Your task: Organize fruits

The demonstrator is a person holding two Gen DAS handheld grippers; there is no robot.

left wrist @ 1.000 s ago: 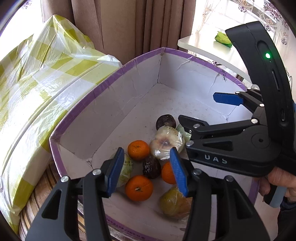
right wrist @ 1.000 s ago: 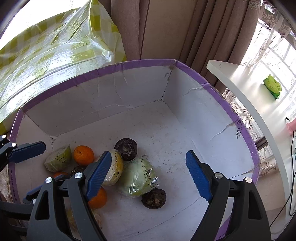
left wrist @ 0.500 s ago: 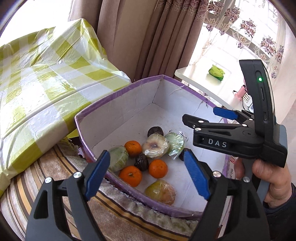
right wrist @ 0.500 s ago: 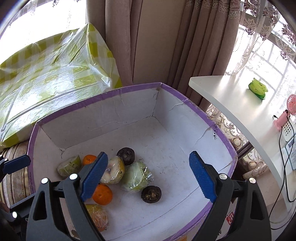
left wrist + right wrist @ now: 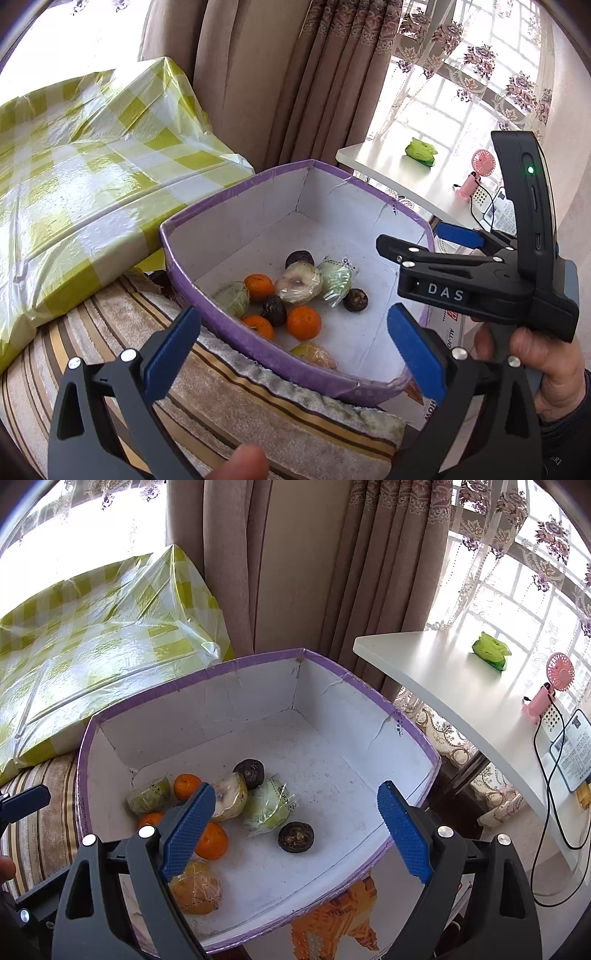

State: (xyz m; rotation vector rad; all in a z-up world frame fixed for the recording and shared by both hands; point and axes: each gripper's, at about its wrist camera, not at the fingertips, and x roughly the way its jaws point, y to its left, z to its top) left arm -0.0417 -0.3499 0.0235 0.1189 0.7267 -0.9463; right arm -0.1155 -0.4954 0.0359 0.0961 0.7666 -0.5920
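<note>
the left gripper (image 5: 291, 343) is standing with its blue pads spread wide, and its jaws have just been opening; nothing is sitting between them. it is hovering over the striped cushion (image 5: 258, 398), and just ahead of its fingertips the purple-edged box (image 5: 221, 199) is lying open. the fruits are all resting on the white floor of this box, gathered at the corner nearest to the left gripper: three oranges, one of them (image 5: 303, 322) straight ahead between the pads, a wrapped pale fruit (image 5: 299, 282), a wrapped green fruit (image 5: 334, 280), and small dark round fruits (image 5: 355, 300).

the right gripper (image 5: 295, 827) is also spread wide and is pinching nothing. it is hanging above the near rim of the box. ahead of its left pad an orange (image 5: 212, 841) and a wrapped yellow fruit (image 5: 197, 888) are lying; between the pads, further ahead, one dark fruit (image 5: 296, 836) is sitting alone, just beside the wrapped green fruit (image 5: 269, 806).

to the right of the right gripper a white table (image 5: 443, 679) is standing with a pink fan (image 5: 554, 683) on it. a hand (image 5: 546, 354) is holding the right gripper's handle in the left view.
</note>
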